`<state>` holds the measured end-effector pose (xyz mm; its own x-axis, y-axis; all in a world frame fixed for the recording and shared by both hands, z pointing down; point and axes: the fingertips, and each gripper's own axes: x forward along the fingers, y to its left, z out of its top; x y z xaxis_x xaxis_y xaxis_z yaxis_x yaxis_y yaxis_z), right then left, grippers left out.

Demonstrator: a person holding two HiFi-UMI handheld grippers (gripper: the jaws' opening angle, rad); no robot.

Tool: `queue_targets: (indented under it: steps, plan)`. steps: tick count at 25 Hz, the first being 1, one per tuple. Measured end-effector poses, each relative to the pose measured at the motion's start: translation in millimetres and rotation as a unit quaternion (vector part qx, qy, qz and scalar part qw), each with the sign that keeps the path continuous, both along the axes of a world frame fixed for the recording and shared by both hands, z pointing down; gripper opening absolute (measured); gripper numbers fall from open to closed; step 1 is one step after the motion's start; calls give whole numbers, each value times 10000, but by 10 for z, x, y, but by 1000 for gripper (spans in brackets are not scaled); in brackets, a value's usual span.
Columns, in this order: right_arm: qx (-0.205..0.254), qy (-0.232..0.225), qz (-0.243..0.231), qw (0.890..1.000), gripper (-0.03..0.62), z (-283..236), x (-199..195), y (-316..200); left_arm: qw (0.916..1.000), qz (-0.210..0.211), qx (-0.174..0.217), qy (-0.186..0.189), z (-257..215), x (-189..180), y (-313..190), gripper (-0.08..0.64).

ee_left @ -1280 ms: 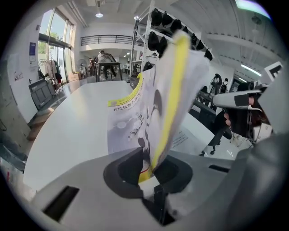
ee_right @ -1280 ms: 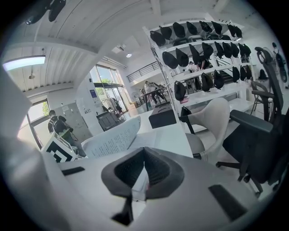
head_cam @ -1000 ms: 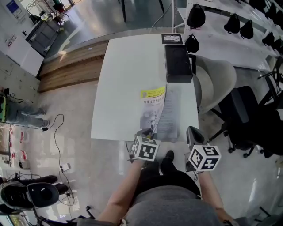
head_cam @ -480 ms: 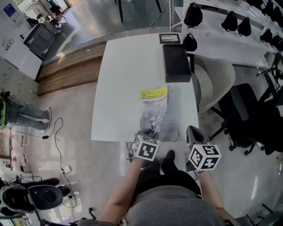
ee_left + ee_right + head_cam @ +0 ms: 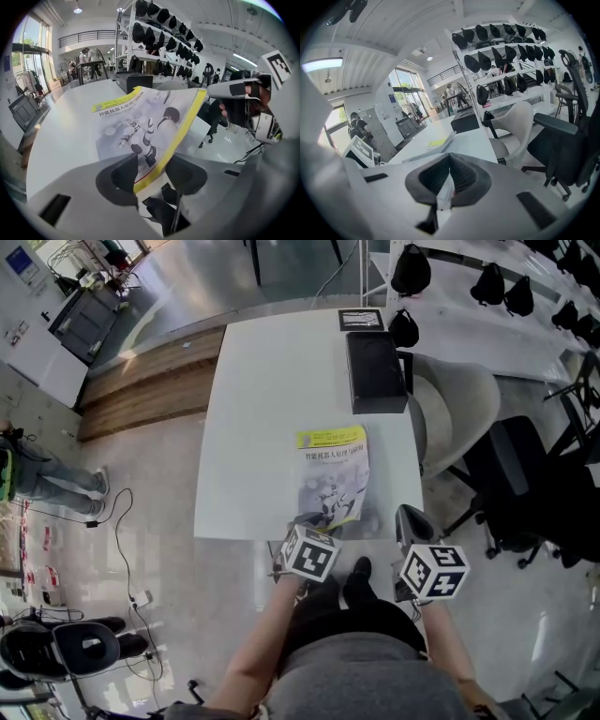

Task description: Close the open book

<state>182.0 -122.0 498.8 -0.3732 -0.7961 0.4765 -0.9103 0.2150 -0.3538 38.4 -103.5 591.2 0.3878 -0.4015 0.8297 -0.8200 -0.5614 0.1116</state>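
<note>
Head view alone takes in the whole white desk, with a black office chair and a grey chair at its right side and a long black case lying at its far right end. The gripper views add what it misses: tall shelves hung with black helmets behind the desk. The book lies closed, cover up, on the near right part of the desk, well short of the case. Its long axis runs from the near edge toward the far end, and the yellow band at its top points away from the person. Under that band a black title line in Chinese characters starts 智能机器人; the rest is too small to read, and a robot figure is pictured below it. In the right gripper view the book is only a thin edge-on sliver. The left tool has just been opening: its pads stand spread, with the book's yellow near edge between them and not pinched. The right tool hangs off the desk's near right corner, pads pressed together at the tips.
</note>
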Motion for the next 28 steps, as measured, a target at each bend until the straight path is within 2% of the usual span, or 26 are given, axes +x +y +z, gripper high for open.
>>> queue_targets:
  steps: [6, 11, 18, 28]
  plan:
    - [7, 1, 28, 10000, 5, -20, 0, -4, 9997, 203, -55, 89, -12, 50, 45, 213]
    - [24, 5, 39, 10000, 5, -33, -19, -2, 9992, 353, -93, 176, -18, 55, 82, 224]
    - [57, 12, 16, 10000, 5, -49, -54, -28, 9968, 329, -188, 710, -125, 115, 120, 225]
    - [83, 6, -32, 10000, 5, -56, -126, -56, 9915, 146, 173, 1285, -479, 126, -30, 224]
